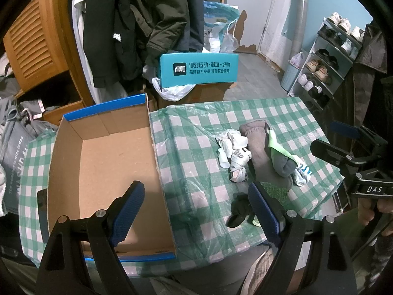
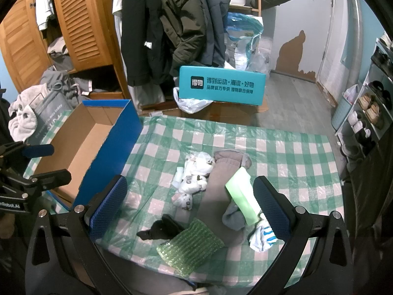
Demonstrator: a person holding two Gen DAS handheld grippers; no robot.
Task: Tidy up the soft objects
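On the green-checked tablecloth (image 2: 282, 147), soft items sit bunched right of centre. Long grey sock (image 2: 218, 191) runs front to back; pale green pad (image 2: 242, 196) lies across it, a blue-grey sock (image 2: 233, 217) balled just beside the pad's near end. White crumpled cloth (image 2: 194, 172) touches the grey sock's left side. Blue-striped white sock (image 2: 262, 236) lies at the right, near the front. Green bubble-wrap piece (image 2: 191, 245) overhangs the near table edge; dark glove (image 2: 159, 228) touches its left corner.

Open cardboard box (image 1: 108, 172), blue rim, sits at table left, nothing visible inside, its right wall close to the pile with a strip of bare cloth between. Bare cloth also behind the pile toward the far edge.

Left gripper (image 1: 194, 211): jaws spread wide, holding nothing, left finger over the box, right finger over the glove. Right gripper (image 2: 189, 211): jaws spread wide, holding nothing, hanging over the pile, right finger just beside the striped sock.

Teal box (image 2: 222, 88) stands beyond the far edge, well apart. Shoe rack (image 1: 326, 61) on the right.
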